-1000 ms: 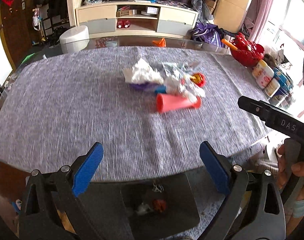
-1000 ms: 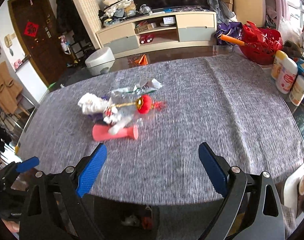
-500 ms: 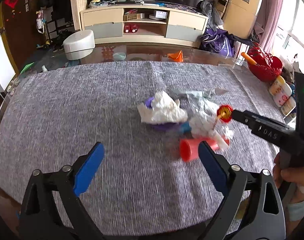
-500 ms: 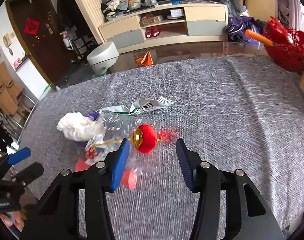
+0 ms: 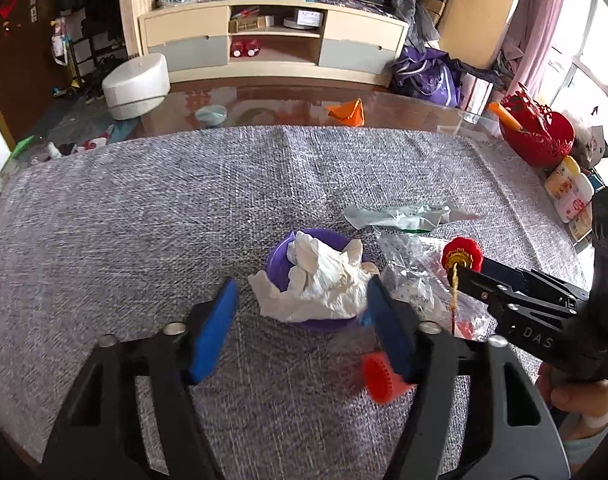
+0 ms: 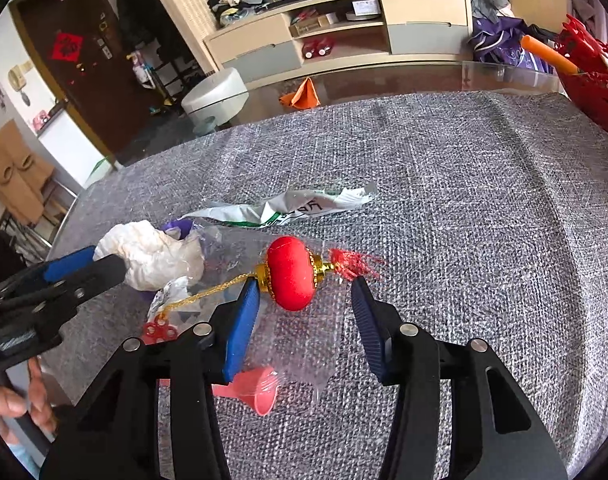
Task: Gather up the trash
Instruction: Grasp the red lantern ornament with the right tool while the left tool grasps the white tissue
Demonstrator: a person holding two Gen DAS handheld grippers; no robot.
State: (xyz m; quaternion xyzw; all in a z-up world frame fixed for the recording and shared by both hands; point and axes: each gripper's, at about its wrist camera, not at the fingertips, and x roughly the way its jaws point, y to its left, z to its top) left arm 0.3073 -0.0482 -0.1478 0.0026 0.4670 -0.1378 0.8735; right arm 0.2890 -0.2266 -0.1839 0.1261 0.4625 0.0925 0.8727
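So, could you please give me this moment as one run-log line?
left gripper: closing around tissue | right gripper: closing around red lantern | neither gripped yet

Red lantern (image 6: 289,278), white tissue (image 5: 324,280), purple bowl (image 5: 277,256), grey cloth (image 5: 143,220)

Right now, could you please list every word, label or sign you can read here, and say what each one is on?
"DAS": on the black arm of the right hand-held gripper, in the left wrist view.
Wrapper: green and black print, too crumpled to read.
Red sign on the door: one dark character, blurred.
Bottles by the red basket: labels too small.
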